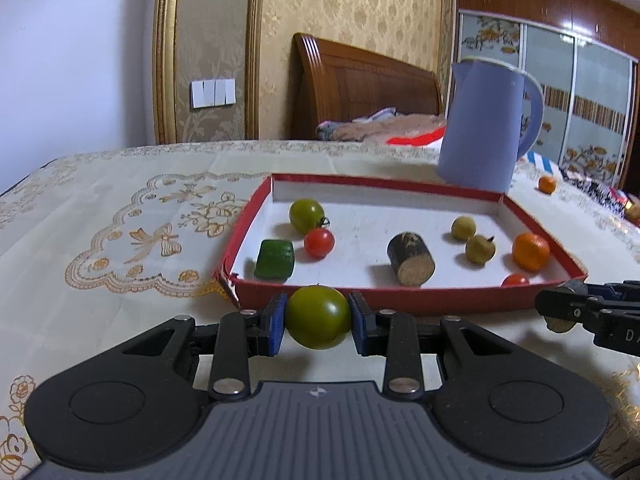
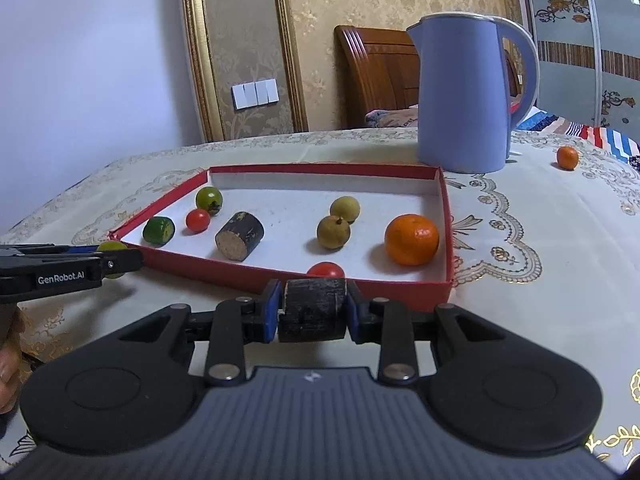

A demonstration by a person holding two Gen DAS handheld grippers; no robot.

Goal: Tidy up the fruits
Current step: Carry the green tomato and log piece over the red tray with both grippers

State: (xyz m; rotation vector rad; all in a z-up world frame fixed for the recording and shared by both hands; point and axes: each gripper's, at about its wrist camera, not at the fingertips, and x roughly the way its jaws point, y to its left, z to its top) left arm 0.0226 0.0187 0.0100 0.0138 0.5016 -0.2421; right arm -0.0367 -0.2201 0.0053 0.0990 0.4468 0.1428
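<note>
My left gripper [image 1: 318,318] is shut on a green tomato [image 1: 318,316], held just in front of the red tray's near wall [image 1: 400,300]. My right gripper [image 2: 312,312] is shut on a dark cylindrical piece [image 2: 313,309], held before the tray's near edge [image 2: 240,276]. Inside the tray lie another green tomato [image 1: 306,215], a red cherry tomato [image 1: 319,242], a green cucumber chunk [image 1: 275,259], a dark cylinder [image 1: 411,258], two yellowish longans [image 1: 480,249], an orange mandarin [image 1: 530,251] and a second red tomato [image 1: 515,279]. The right view shows the left gripper [image 2: 116,260] at the tray's left corner.
A blue kettle [image 2: 464,96] stands behind the tray on the embroidered tablecloth [image 2: 520,240]. A small mandarin [image 2: 567,157] lies alone to the kettle's right. A bed headboard [image 1: 360,80] and a wardrobe are beyond the table. A hand [image 2: 8,360] shows at the left edge.
</note>
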